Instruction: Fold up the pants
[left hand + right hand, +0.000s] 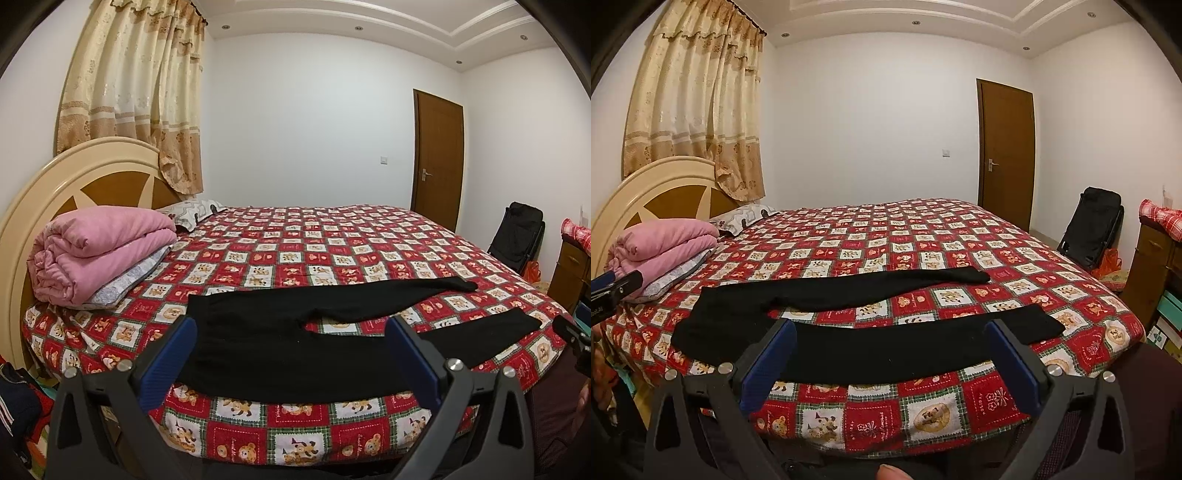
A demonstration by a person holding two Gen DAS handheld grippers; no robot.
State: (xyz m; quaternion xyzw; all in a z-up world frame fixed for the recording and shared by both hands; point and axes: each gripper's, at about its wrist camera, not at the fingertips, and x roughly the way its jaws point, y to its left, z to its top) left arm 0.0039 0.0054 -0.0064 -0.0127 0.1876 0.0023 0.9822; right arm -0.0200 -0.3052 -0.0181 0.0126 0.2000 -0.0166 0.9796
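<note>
left gripper held level above the bed's near edge, blue-padded jaws spread wide and empty, right gripper same deal (both off the fabric), black pants flat, matte, soft-looking, legs splayed along the near edge of the checked bear-print bedspread

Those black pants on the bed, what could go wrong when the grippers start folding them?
The pants lie close to the bed's near edge, so a tug might drag them off. Their legs are spread apart, so the fold could end up crooked. Both the left gripper and right gripper are open and could pinch the bedsheet too.
</note>
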